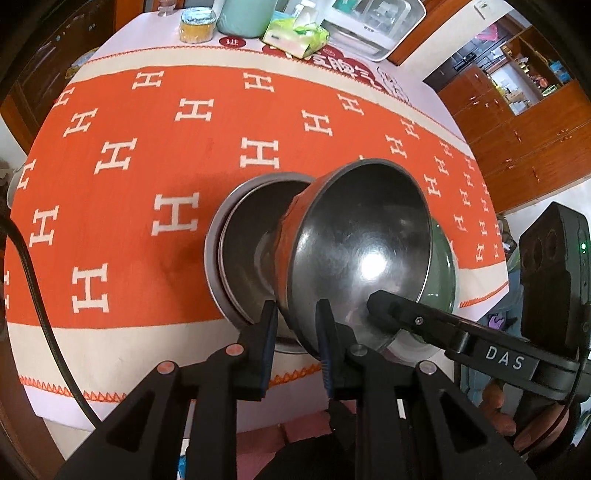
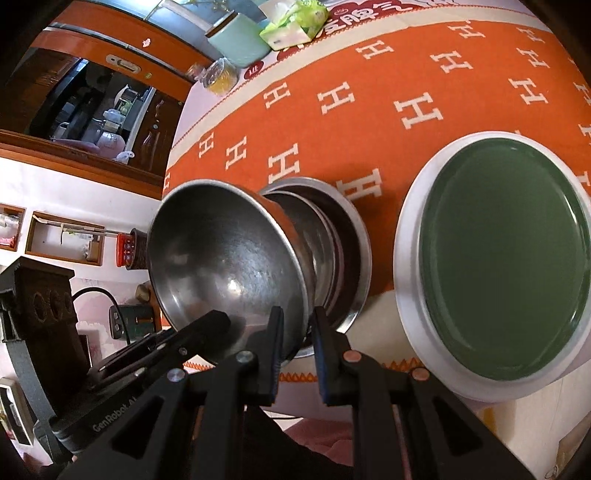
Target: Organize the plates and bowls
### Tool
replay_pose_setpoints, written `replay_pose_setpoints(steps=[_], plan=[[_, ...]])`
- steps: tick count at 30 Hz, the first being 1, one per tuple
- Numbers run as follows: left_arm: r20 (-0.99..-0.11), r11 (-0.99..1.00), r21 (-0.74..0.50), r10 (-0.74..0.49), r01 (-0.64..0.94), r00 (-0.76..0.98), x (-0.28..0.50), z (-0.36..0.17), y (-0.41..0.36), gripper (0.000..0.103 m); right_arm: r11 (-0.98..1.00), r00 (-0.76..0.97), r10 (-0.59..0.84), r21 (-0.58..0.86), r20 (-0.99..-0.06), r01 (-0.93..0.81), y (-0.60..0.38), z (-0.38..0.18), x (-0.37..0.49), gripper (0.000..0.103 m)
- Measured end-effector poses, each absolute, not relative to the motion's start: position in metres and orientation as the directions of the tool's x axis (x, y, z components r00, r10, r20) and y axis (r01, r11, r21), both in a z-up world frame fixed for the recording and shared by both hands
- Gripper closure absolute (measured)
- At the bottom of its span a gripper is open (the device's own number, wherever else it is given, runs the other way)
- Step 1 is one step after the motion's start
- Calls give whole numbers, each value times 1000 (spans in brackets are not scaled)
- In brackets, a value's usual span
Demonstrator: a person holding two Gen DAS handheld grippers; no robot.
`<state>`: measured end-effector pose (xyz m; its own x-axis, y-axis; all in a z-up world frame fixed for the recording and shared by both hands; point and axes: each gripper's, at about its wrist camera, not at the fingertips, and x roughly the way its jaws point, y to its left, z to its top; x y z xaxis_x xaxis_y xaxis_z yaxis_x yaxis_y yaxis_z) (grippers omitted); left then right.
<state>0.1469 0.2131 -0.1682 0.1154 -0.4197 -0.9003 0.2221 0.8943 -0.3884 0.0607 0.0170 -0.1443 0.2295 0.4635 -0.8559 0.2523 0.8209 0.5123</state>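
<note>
I hold a steel bowl [image 1: 354,236] tilted in the air with both grippers on its rim. My left gripper [image 1: 297,325] is shut on the near rim, one pad inside and one outside. My right gripper [image 2: 298,332] is shut on the opposite side of the same steel bowl [image 2: 225,258]. The bowl hangs just over a stack of nested steel bowls [image 1: 240,240] on the orange cloth. To the right of the stack lies a green plate [image 2: 502,258] on a white plate [image 2: 406,266]; in the left wrist view the bowl mostly hides them.
The round table [image 1: 147,391] has an orange cloth with white H marks. At its far edge stand a mint canister [image 1: 245,16], a yellow-filled jar [image 1: 197,26], a tissue pack [image 1: 295,35] and a white appliance [image 1: 373,26]. Wooden cabinets [image 1: 517,140] stand beyond the table.
</note>
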Motion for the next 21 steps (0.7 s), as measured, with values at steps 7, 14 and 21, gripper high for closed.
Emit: replay_pose_setpoints(steps=[7, 14, 21], plan=[[-913, 905, -371, -396, 209, 93, 149, -175, 215, 82, 818, 199, 470, 509, -860, 269, 17, -149, 63, 87], [-915, 904, -365, -392, 222, 93, 153, -175, 214, 79, 806, 201, 471, 511, -859, 298, 12, -152, 64, 81], [-914, 902, -354, -390, 248, 113, 159, -169, 215, 76, 798, 216, 469, 515, -857, 312, 6, -150, 65, 81]])
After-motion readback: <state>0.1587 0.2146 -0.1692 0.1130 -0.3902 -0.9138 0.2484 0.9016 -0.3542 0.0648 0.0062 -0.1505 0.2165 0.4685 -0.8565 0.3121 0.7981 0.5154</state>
